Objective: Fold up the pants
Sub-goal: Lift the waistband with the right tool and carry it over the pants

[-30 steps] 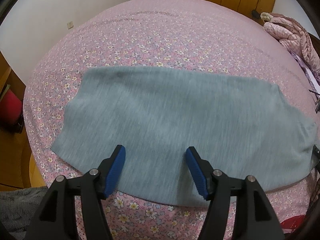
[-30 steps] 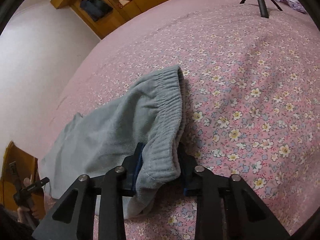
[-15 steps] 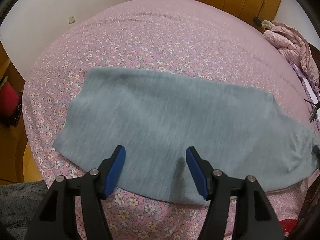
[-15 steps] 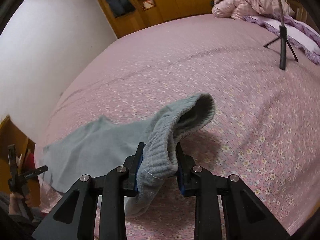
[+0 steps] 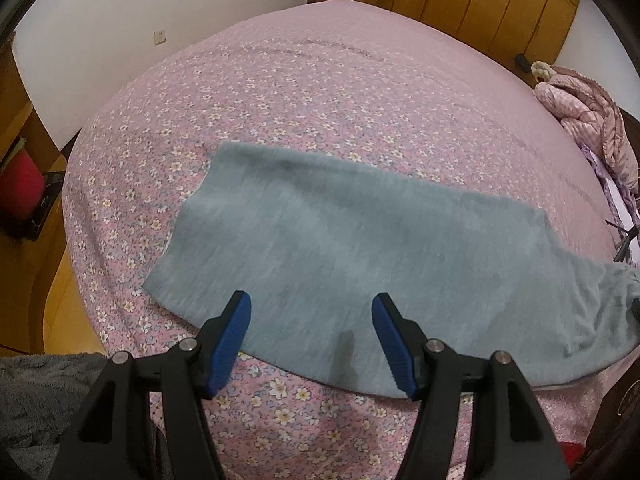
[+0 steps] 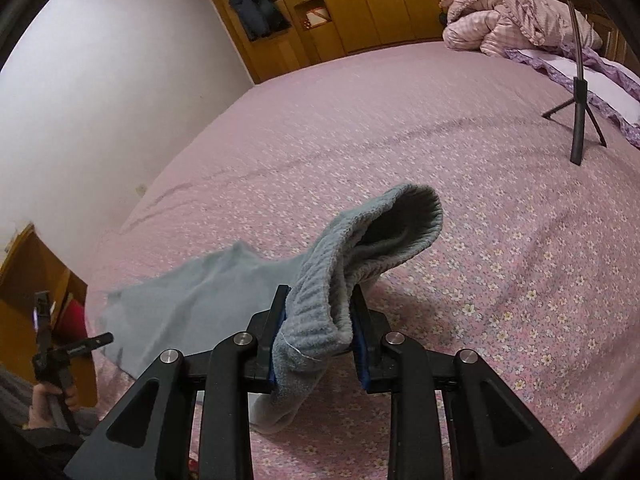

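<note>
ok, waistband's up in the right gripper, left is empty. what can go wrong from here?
1. The right gripper pinches only a bunched end of the waistband; the rest sags open, so it may slip or fold crooked.
2. The left gripper hangs open over the pants, holding nothing, so the legs could drag across the bedspread and wrinkle.

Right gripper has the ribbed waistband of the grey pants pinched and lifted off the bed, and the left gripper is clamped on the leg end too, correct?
Not quite. The left gripper is open and holds nothing, above the grey pants, as the left wrist view shows. The right gripper does pinch the ribbed waistband, lifted off the bed.
</note>
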The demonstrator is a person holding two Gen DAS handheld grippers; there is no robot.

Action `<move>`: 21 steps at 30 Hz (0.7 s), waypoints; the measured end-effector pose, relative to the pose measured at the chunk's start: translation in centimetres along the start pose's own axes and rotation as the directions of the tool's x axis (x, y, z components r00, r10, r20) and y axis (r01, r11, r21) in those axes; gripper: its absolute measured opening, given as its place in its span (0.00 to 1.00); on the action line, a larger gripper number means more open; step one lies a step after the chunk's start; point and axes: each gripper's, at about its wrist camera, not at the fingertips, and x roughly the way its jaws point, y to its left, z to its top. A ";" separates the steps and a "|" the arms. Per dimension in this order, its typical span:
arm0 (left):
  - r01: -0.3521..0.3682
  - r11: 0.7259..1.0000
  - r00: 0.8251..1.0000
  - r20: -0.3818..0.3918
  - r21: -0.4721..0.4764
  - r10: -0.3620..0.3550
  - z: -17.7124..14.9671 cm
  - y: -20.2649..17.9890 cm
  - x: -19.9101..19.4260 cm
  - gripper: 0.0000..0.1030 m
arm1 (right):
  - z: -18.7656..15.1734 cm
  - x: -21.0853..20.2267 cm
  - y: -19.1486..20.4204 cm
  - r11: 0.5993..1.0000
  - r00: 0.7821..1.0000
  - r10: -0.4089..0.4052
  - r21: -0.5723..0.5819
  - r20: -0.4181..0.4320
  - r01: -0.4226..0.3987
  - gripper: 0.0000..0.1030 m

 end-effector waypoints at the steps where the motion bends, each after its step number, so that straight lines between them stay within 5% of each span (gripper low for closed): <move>1: -0.001 1.000 1.000 -0.002 0.000 0.001 0.0 -0.1 0.1 0.64 | 0.1 -0.1 0.3 1.000 1.000 0.001 -0.009 0.003 -0.001 0.28; 21: 0.018 1.000 1.000 -0.015 -0.011 -0.018 -0.4 0.3 0.4 0.64 | 1.6 0.8 8.8 0.971 0.991 0.133 -0.199 -0.003 -0.131 0.28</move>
